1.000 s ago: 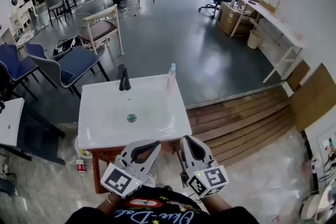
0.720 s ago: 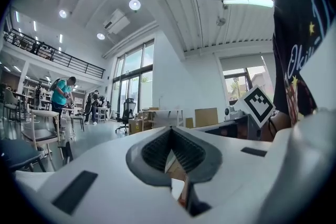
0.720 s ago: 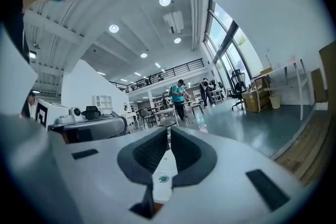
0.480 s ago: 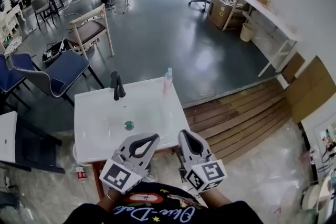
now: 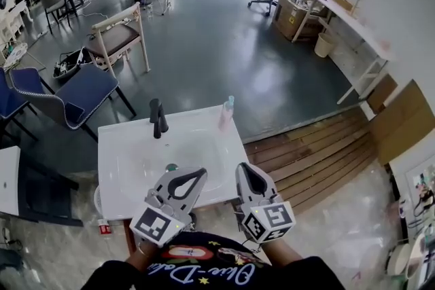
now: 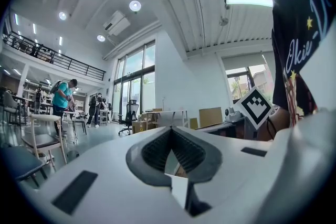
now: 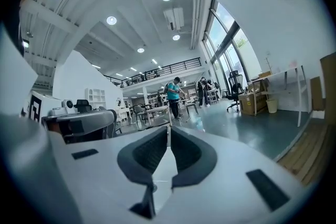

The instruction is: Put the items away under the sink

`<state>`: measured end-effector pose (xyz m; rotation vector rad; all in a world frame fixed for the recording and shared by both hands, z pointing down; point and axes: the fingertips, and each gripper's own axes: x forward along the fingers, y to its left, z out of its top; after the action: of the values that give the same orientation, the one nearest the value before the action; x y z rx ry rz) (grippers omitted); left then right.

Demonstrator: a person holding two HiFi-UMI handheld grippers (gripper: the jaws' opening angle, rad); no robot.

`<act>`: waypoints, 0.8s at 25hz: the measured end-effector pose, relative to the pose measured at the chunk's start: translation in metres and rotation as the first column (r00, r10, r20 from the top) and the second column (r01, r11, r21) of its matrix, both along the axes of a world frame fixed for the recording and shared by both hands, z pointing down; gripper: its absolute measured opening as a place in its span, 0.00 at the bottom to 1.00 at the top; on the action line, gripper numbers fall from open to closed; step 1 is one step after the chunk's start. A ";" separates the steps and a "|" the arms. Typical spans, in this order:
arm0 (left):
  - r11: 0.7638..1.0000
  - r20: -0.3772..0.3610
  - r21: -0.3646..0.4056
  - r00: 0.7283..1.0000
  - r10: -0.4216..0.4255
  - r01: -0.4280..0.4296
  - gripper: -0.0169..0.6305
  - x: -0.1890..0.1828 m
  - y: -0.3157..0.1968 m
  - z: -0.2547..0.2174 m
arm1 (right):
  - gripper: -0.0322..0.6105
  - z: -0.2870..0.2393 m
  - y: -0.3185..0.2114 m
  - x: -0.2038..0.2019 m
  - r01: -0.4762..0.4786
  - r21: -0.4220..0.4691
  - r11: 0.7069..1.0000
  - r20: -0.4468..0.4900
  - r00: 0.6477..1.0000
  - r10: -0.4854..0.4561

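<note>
While both grippers hang empty in front of me, I judge the step in hand to be only the approach to the sink (image 5: 115, 176); no item is put away yet.

At the far left, a small white and red bottle (image 5: 103, 228) stands on the floor, just beside the foot of the sink. I think it is one of the items, and it is already low, so it should be the easy one.

Next comes the black faucet (image 5: 158, 119), upright at the back of the sink top. I want to keep away from it when I reach.

The left gripper (image 5: 193, 177) is over the front edge of the sink. Its jaws are pressed together and there is nothing between them.

Further right, a clear bottle (image 5: 226, 112) with a pinkish tint stands upright at the back right corner of the sink top, well apart from both grippers. It is tall and narrow and stands near the edge, so I would spread the jaws before arriving, come level, and close low on its body without pushing it from the side.

The right gripper (image 5: 246, 170) is near the front right corner, its jaws also pressed together and empty.

The space under the sink is hidden from the head view, so I should bend down and look before I carry anything there.
</note>
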<state>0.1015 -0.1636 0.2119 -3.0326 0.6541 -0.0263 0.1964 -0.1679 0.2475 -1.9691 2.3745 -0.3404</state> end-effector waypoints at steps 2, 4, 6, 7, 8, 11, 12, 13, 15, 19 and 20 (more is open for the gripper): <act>1.000 -0.006 -0.009 1.000 0.006 -0.006 0.04 0.000 -0.007 0.002 | 0.07 0.002 -0.008 0.000 -0.003 -0.006 1.000 -0.010 1.000 0.002; 1.000 -0.012 -0.010 1.000 0.015 -0.015 0.04 0.001 -0.013 0.003 | 0.07 0.004 -0.015 0.000 -0.009 -0.012 1.000 -0.017 1.000 0.009; 1.000 -0.013 -0.012 1.000 0.018 -0.018 0.04 0.000 -0.020 0.005 | 0.08 0.007 -0.023 0.001 -0.015 -0.020 1.000 -0.021 1.000 0.015; 1.000 -0.014 -0.016 1.000 0.019 -0.019 0.03 -0.001 -0.023 0.006 | 0.09 0.008 -0.026 0.002 -0.017 -0.025 1.000 -0.024 1.000 0.016; 1.000 -0.015 -0.020 1.000 0.020 -0.020 0.04 -0.001 -0.025 0.007 | 0.12 0.010 -0.030 0.002 -0.019 -0.031 0.999 -0.027 0.999 0.018; 0.999 -0.018 -0.026 1.000 0.025 -0.025 0.04 -0.001 -0.035 0.009 | 0.15 0.014 -0.042 0.004 -0.027 -0.047 0.999 -0.039 0.999 0.025; 0.999 -0.020 -0.028 0.999 0.026 -0.027 0.04 -0.002 -0.038 0.010 | 0.16 0.015 -0.047 0.004 -0.031 -0.051 0.998 -0.041 0.999 0.029; 0.999 -0.021 -0.030 0.999 0.028 -0.029 0.04 -0.003 -0.042 0.010 | 0.16 0.015 -0.051 0.004 -0.035 -0.053 0.998 -0.042 0.999 0.033; 0.999 -0.019 -0.037 0.999 0.032 -0.033 0.04 -0.005 -0.049 0.011 | 0.16 0.017 -0.059 0.005 -0.049 -0.056 0.997 -0.046 0.998 0.047; 0.997 -0.011 -0.045 0.998 0.054 -0.055 0.03 -0.009 -0.061 0.015 | 0.18 0.022 -0.074 0.007 -0.080 -0.065 0.995 -0.051 0.996 0.077; 0.997 -0.009 -0.046 0.998 0.062 -0.062 0.03 -0.009 -0.062 0.016 | 0.18 0.024 -0.077 0.007 -0.087 -0.069 0.994 -0.052 0.995 0.084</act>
<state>0.0923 -0.2261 0.2283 -3.0972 0.5669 -0.0288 0.2038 -0.2451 0.2710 -2.1266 2.3292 -0.3825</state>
